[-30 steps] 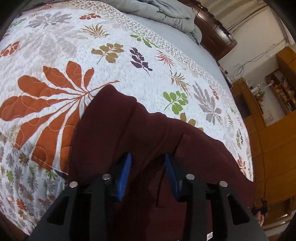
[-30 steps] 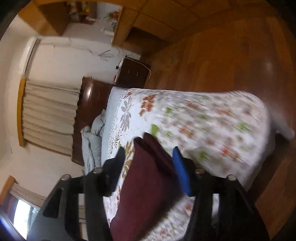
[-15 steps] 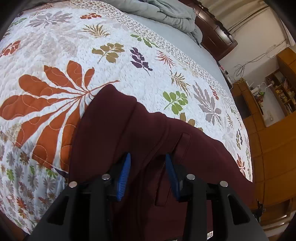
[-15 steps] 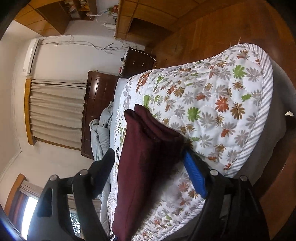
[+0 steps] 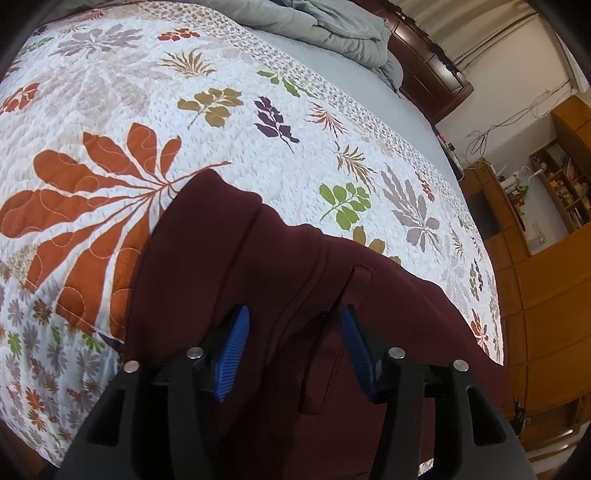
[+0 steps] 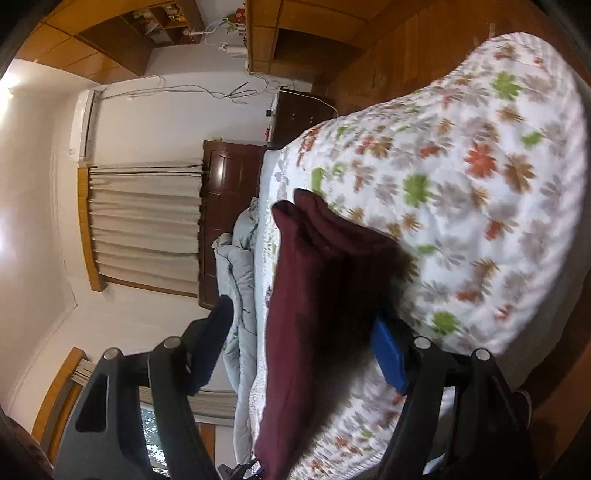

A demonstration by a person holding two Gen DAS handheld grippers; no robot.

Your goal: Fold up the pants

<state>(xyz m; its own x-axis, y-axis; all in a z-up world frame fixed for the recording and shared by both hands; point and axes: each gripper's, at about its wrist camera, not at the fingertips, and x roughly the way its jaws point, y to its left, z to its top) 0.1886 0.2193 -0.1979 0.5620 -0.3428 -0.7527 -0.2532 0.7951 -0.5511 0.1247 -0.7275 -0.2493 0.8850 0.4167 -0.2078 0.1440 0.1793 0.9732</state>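
Pants (image 5: 280, 280), maroon and already doubled into a thick bundle, lie on the leaf-print quilt (image 5: 110, 110) near the bed's near edge, directly ahead of both pairs of my jaws. In the left wrist view the bundle's long axis runs away from me and up to the left, ending in a rounded fold (image 5: 207, 184) on the big orange leaf; a pocket seam (image 5: 362, 269) shows toward the right.

My left gripper (image 5: 291, 347) sits low over the near part of the cloth with its jaws opening; a ridge of fabric lies between the blue pads (image 5: 232, 354), but they stand off it on both sides and do not appear to press it.

My right gripper (image 6: 306, 347), rolled onto its side, comes in from the bed's edge. Its jaws are closing yet stand wide, with the stack of layers between them; the blue pad (image 6: 389, 356) seems to touch the cloth's shadowed side, though blur makes this uncertain, and the dark finger (image 6: 210, 343) is clear of it. I judge nothing is held by either hand.

Both grippers are right at the bundle; the right one spans its thickness, so it looks better placed for the next lift.

Open quilt lies beyond the fold and to the left, room enough to carry it over. A grey blanket (image 5: 325, 26) and the headboard (image 5: 424, 55) are well apart. The wood floor (image 6: 424, 44) lies below the bed's side.
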